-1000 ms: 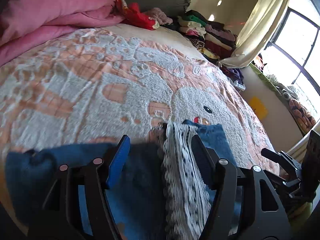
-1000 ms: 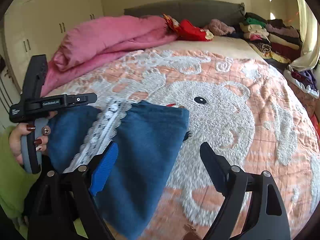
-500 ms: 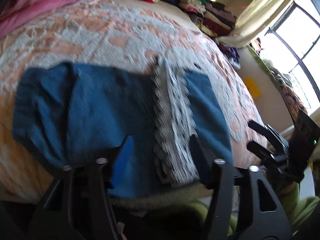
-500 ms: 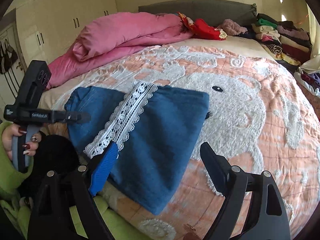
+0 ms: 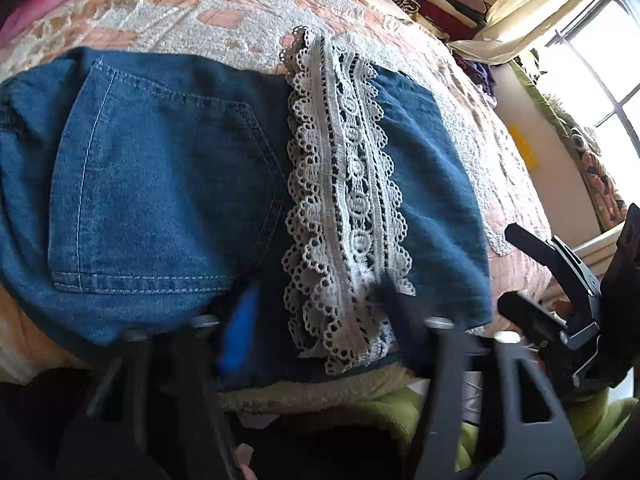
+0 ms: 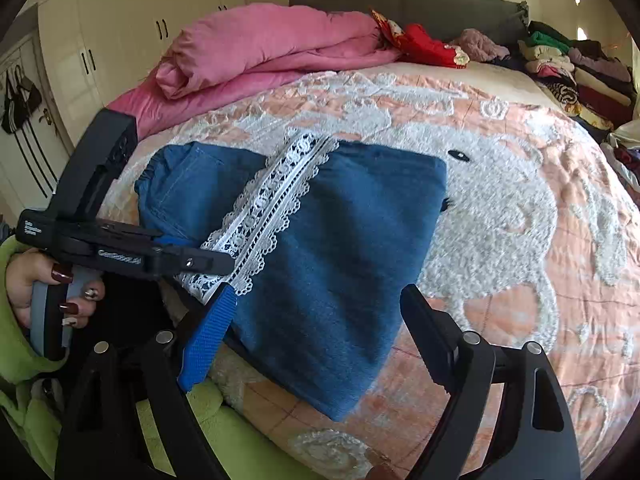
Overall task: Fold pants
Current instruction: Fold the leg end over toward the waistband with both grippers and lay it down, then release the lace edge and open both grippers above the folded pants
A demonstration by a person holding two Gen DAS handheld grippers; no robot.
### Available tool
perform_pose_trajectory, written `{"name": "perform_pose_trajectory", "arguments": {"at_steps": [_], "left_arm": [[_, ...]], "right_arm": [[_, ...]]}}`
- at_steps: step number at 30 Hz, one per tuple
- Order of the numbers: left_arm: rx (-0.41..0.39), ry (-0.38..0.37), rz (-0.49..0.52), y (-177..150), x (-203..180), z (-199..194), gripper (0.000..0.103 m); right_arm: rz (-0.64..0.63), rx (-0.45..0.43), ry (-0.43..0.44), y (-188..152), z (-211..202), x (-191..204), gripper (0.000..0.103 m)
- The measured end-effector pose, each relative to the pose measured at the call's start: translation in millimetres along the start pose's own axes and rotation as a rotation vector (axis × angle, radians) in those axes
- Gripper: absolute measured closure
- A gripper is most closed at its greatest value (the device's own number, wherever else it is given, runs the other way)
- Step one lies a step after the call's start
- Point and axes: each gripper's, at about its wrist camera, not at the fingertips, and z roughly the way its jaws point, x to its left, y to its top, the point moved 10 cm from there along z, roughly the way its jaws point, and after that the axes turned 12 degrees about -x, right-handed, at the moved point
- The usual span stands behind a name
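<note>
Pants [image 5: 168, 184] nearer, lace hem between closing jaws

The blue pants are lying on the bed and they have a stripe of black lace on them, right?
Not quite. The lace on the pants is white, not black, as the right wrist view shows. The rest holds: the blue pants lie on the bed.

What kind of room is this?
Most likely a bedroom: a bed with a padded headboard, a rolled pink duvet and built-in wardrobes along the wall.
</note>
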Motion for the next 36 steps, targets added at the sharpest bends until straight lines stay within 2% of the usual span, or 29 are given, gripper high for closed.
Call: {"name": "perform_pose_trajectory", "arguments": {"at_steps": [2,4,6,9,14,15,16,17,18,22,26,32,36], "left_arm": [[-0.002,-0.008,0.016,-2,-5,0,0.085],[-0.012,-0.013,0.025,-2,-9,-6,0.095],[-0.029,-0.022,0.045,0,-11,-21,0.095],[-0.048,0.017,0.082,1,-5,-32,0.095],[-0.007,0.021,0.06,-9,1,-16,0.095],[-0.008,0.018,0.058,-8,1,-16,0.093],[-0.009,0.011,0.054,-8,0,-16,0.081],[-0.007,-0.001,0.05,-6,-2,-16,0.062],[-0.009,-0.005,0.049,-6,-2,-16,0.058],[0.018,-0.025,0.037,-9,-6,-6,0.058],[0.01,-0.03,0.047,-9,-11,2,0.093],[-0.028,-0.032,0.104,-4,-16,-25,0.095],[-0.002,0.009,0.111,-9,-6,-13,0.093]], "right_arm": [[0.006,0.017,0.003,-4,5,2,0.02],[0.007,0.02,0.012,-3,6,7,0.02],[-0.002,0.013,0.023,-1,3,14,0.02],[-0.023,-0.003,0.037,5,0,21,0.02],[-0.015,0.034,0.028,-3,12,22,0.02],[-0.013,0.04,0.029,-5,13,22,0.02],[-0.015,0.041,0.029,-5,13,21,0.02],[-0.017,0.041,0.025,-5,12,21,0.02],[-0.014,0.039,0.019,-4,11,18,0.02],[-0.006,0.029,0.001,-1,8,12,0.02],[0.004,0.04,-0.008,-4,9,8,0.02],[-0.021,0.033,0.005,2,7,15,0.02],[-0.035,0.043,0.01,2,13,21,0.02]]}}
